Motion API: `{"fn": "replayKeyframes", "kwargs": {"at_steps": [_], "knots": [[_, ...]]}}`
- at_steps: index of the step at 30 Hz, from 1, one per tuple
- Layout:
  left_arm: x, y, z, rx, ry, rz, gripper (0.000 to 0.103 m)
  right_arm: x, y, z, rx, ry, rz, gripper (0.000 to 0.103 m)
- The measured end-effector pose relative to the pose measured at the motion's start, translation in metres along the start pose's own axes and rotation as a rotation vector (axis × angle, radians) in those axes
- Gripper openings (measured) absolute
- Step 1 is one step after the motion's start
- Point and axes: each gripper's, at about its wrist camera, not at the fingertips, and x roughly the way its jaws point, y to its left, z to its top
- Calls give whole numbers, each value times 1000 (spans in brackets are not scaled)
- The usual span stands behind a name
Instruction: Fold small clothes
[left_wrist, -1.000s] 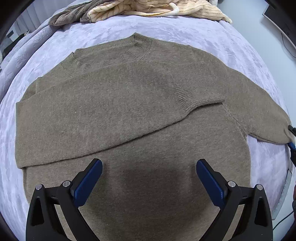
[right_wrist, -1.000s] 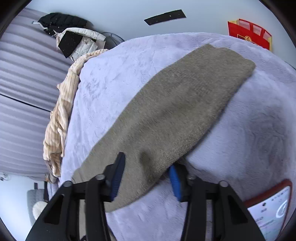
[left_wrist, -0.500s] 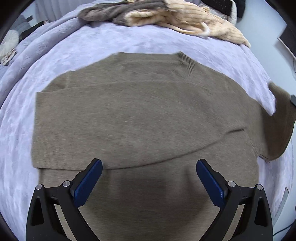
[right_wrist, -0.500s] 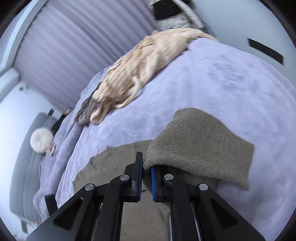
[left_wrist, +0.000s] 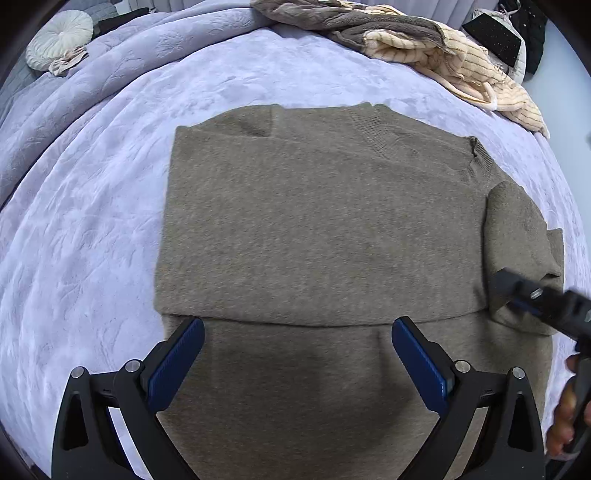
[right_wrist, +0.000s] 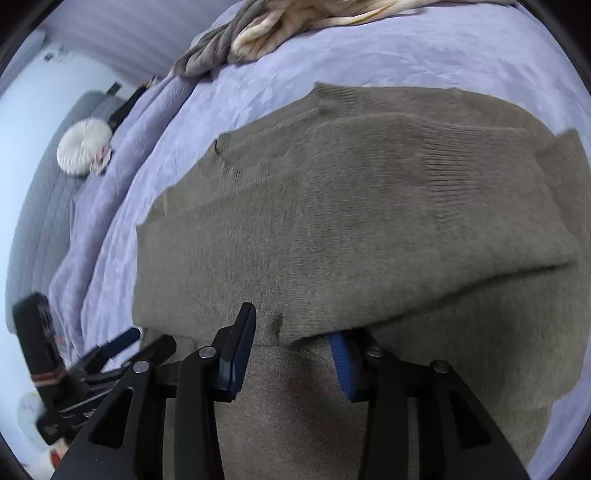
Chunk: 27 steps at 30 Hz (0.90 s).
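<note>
A brown knit sweater (left_wrist: 317, 229) lies flat on the lilac bedspread (left_wrist: 92, 206), its left sleeve folded across the chest. My left gripper (left_wrist: 297, 363) is open and empty, hovering over the sweater's lower part. My right gripper (right_wrist: 291, 354) is open; the folded right sleeve (right_wrist: 388, 221) lies over the chest, its edge draped over the right finger's blue pad (right_wrist: 341, 363). In the left wrist view the right gripper (left_wrist: 517, 295) sits at the sweater's right side by the folded sleeve (left_wrist: 517, 240).
A pile of cream striped and grey clothes (left_wrist: 424, 44) lies at the bed's far edge. A round white cushion (left_wrist: 59, 38) sits far left. The left gripper and handle (right_wrist: 74, 369) show at the right wrist view's lower left.
My right gripper carried the right sleeve over onto the sweater's chest and opened, letting it go. The left gripper stayed open and drifted to the left.
</note>
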Motion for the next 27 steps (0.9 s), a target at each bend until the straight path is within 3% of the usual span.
{"fn": "replayKeyframes", "kwargs": {"at_steps": [3, 5, 6, 7, 8, 12, 15, 18, 22, 24, 26, 27], "knots": [[-1, 11, -2, -9, 0, -11, 102, -29, -23, 4, 152, -135, 9, 47], [-2, 16, -1, -22, -5, -23, 102, -37, -47, 11, 296, -177, 12, 46], [-3, 19, -1, -28, -11, -31, 102, -36, -56, 15, 358, -179, 17, 39], [-4, 19, -1, -32, -17, -38, 102, -34, -60, 18, 396, -183, 28, 7], [-6, 23, -1, -36, -25, -45, 102, -33, -59, 25, 393, -185, 37, 7], [-12, 35, -3, -42, -42, -72, 102, -28, 13, 47, 64, -213, 34, 7], [-14, 45, -6, -49, -42, -78, 102, -3, 73, 42, -176, -135, 70, 7], [-15, 55, -9, -78, -35, -92, 102, 40, 109, 30, -334, -23, 53, 7], [-12, 62, -8, -104, -26, -140, 102, 79, 114, 5, -416, 142, 7, 12], [-10, 59, -4, -107, -24, -180, 102, 76, 113, -6, -437, 143, 3, 25], [-7, 52, 3, -109, -16, -231, 102, 65, 108, -12, -424, 137, 21, 54], [-4, 48, 7, -110, -9, -263, 102, 58, 104, -14, -403, 131, 32, 54]]}}
